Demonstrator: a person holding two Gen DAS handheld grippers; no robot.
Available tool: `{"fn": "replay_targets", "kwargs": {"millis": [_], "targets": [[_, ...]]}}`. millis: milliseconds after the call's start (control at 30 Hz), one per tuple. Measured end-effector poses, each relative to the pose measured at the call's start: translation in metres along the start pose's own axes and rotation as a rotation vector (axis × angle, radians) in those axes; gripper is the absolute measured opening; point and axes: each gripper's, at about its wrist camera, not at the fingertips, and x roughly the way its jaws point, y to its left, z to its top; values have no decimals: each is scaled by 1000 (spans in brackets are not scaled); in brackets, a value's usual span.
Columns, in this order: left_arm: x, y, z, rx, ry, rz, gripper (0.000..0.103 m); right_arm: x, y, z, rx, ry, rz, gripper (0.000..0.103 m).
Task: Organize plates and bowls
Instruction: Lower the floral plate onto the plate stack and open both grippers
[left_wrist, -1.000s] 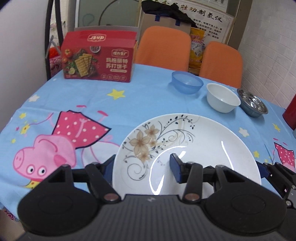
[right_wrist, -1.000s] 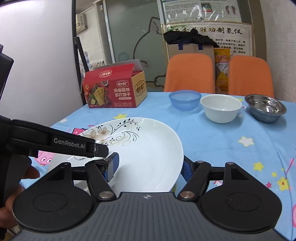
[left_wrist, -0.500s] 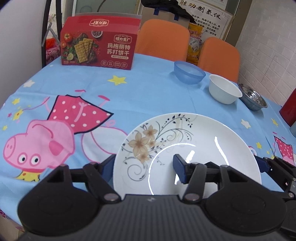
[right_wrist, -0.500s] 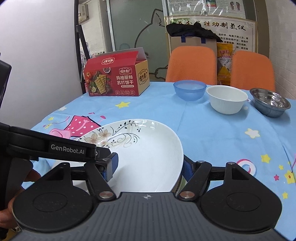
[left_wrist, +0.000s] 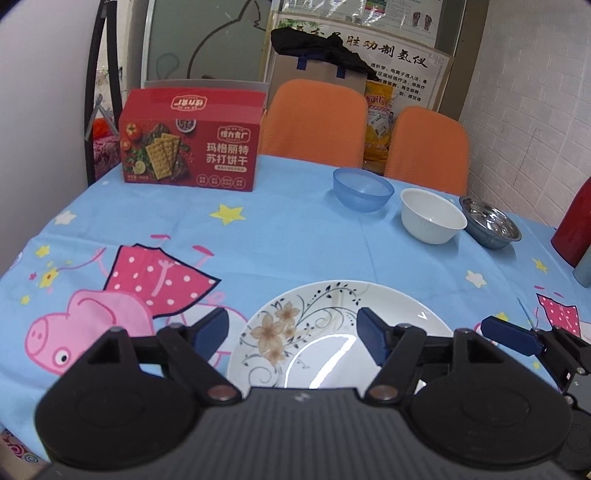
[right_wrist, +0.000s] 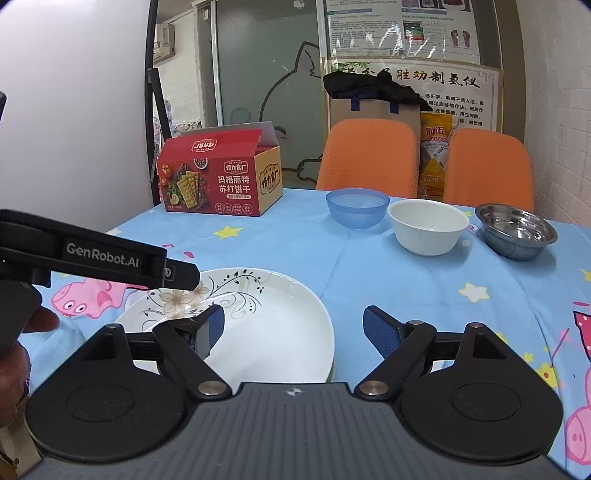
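Note:
A white plate with a flower pattern (left_wrist: 332, 332) lies flat on the blue tablecloth at the near edge; it also shows in the right wrist view (right_wrist: 266, 325). My left gripper (left_wrist: 293, 330) is open, its jaws straddling the plate's left rim. My right gripper (right_wrist: 290, 328) is open, straddling the plate's right rim. A blue bowl (left_wrist: 363, 188), a white bowl (left_wrist: 432, 220) and a steel bowl (left_wrist: 490, 221) stand in a row at the far right, also seen as blue bowl (right_wrist: 357, 207), white bowl (right_wrist: 427, 226) and steel bowl (right_wrist: 516, 236).
A red cracker box (left_wrist: 190, 149) stands at the far left of the table. Two orange chairs (left_wrist: 317, 122) are behind the table. A red flask (left_wrist: 574, 225) stands at the right edge. The left gripper's body (right_wrist: 92, 254) crosses the right wrist view.
Both grippers have opened and drawn back toward me. The plate, held tilted before, now lies flat on the cloth.

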Motion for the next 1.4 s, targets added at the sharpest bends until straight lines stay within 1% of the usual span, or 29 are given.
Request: {"fn": "replay_targets", "kwargs": {"millis": [67, 233, 533, 800, 1200, 1333, 1400], "targets": [[2, -4, 0, 6, 9, -5, 73, -1, -3, 1, 3, -2, -9, 103], [5, -15, 1, 16, 29, -12, 73, -2, -12, 1, 15, -5, -32, 103], [10, -36, 6, 52, 44, -19, 73, -5, -34, -3, 52, -7, -40, 103], [21, -65, 17, 86, 59, -37, 73, -4, -64, -1, 96, -14, -73, 103], [59, -118, 32, 163, 110, -76, 73, 7, -116, -5, 172, 4, -116, 103], [77, -129, 39, 167, 138, -89, 73, 15, -133, -4, 181, 15, -116, 103], [88, -130, 46, 156, 150, -96, 73, 20, -143, 2, 168, 19, -120, 103]]}}
